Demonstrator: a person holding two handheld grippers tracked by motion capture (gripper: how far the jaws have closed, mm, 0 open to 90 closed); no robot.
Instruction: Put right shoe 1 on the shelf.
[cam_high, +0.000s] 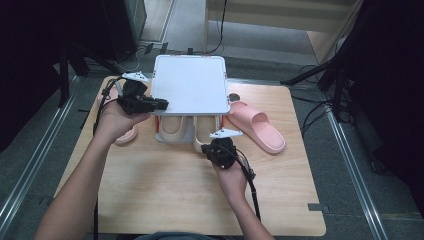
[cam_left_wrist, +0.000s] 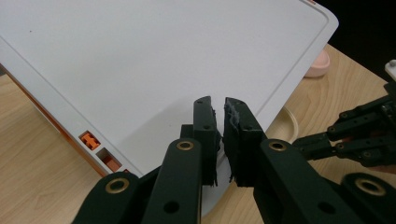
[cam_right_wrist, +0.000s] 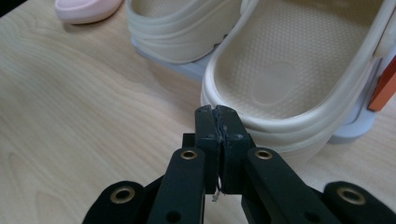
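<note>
Nearby, pink slippers (cam_high: 260, 127) are seen on the counter (cam_high: 170, 195). Two beige clogs (cam_high: 200, 131) are kept in the white box (cam_right_wrist: 196, 70), whose lid (cam_high: 190, 85) is pinched by the left tongs (cam_high: 159, 104); the right tongs (cam_high: 212, 149), closed empty, are held at one clog's heel.

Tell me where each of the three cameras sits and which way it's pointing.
High view: above the person's side, looking forward and down on the wooden table; both forearms, left gripper and right gripper show.
Left gripper view: rides the left gripper, looking along its jaws, closed on the white lid.
Right gripper view: rides the right gripper, jaws shut, facing the beige clogs.
Shared: the high view and left gripper view both show the white lid; all show the pink slipper.
</note>
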